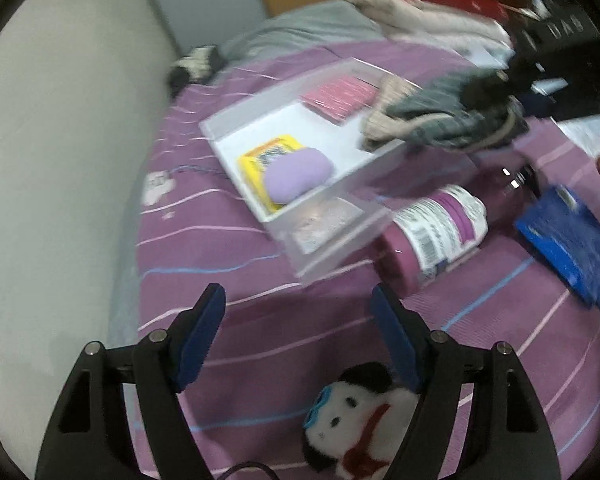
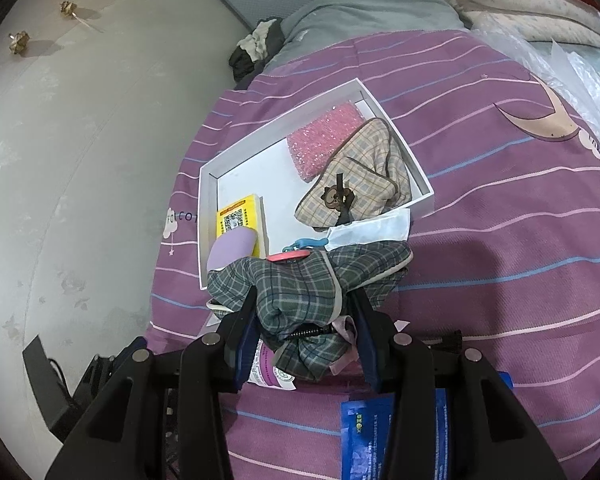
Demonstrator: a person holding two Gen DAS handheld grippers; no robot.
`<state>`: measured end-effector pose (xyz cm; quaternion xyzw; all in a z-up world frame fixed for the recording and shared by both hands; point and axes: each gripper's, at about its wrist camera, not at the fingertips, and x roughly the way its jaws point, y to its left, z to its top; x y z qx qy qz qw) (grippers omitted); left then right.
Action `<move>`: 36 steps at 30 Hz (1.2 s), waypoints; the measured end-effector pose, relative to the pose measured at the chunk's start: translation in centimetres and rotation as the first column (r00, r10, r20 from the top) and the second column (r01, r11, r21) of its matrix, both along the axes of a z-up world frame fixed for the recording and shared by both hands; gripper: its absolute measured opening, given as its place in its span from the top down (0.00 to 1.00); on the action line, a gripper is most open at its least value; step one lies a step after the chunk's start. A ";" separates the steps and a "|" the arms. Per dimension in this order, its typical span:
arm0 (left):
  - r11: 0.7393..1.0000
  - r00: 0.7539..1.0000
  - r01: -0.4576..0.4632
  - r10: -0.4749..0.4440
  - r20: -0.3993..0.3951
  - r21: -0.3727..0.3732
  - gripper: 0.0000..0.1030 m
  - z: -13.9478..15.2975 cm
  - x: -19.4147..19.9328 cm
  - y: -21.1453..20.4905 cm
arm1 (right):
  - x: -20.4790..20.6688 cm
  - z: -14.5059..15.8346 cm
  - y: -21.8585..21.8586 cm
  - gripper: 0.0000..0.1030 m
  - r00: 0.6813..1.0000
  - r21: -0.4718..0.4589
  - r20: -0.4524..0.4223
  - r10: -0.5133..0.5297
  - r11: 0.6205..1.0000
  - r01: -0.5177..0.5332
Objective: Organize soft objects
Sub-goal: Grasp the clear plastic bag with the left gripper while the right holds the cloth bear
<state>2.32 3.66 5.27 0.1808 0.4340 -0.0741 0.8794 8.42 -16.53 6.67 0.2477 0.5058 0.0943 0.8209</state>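
A white box (image 1: 220,142) (image 2: 208,184) lies on the purple striped bed. It holds a pink sponge (image 1: 338,96) (image 2: 324,140), a yellow pack (image 1: 260,156) (image 2: 238,216), a lilac soft pad (image 1: 298,174) (image 2: 232,248) and a beige plaid pouch (image 2: 360,176). My right gripper (image 2: 306,312) is shut on a green plaid cloth pouch (image 2: 300,284) (image 1: 440,120) and holds it over the box's near edge. My left gripper (image 1: 298,308) is open and empty above the bed. A white plush toy with blue goggles (image 1: 352,416) lies just below its fingers.
A purple labelled bottle (image 1: 436,236) and a blue packet (image 1: 572,244) (image 2: 364,432) lie on the bed near the box. A clear lid (image 1: 328,232) sits under the box's corner. Pillows and blankets (image 2: 520,4) are piled at the far end. The floor (image 2: 80,160) is to the left.
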 end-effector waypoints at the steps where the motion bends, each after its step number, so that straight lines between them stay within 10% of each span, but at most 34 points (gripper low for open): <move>1: 1.000 1.000 0.025 -0.025 -0.011 0.011 0.29 -0.3 0.3 -0.3 | 0.0 -0.1 0.0 0.59 1.000 0.003 -0.006 0.000 1.000 0.000; 11: 0.989 0.986 0.139 -0.133 -0.103 0.053 0.52 -2.1 3.0 -1.8 | 0.7 -0.8 0.5 0.59 1.000 -0.012 -0.029 0.002 1.000 -0.003; 25: 0.992 0.981 0.051 -0.071 -0.179 -0.114 0.88 -1.3 7.1 -0.8 | 0.8 -0.9 0.6 0.58 1.000 -0.011 -0.031 0.004 1.000 -0.005; 36: 0.980 0.993 -0.036 0.012 -0.119 -0.198 0.91 0.8 6.2 0.7 | 1.3 -1.1 1.7 0.59 0.999 -0.014 -0.034 0.030 0.999 -0.031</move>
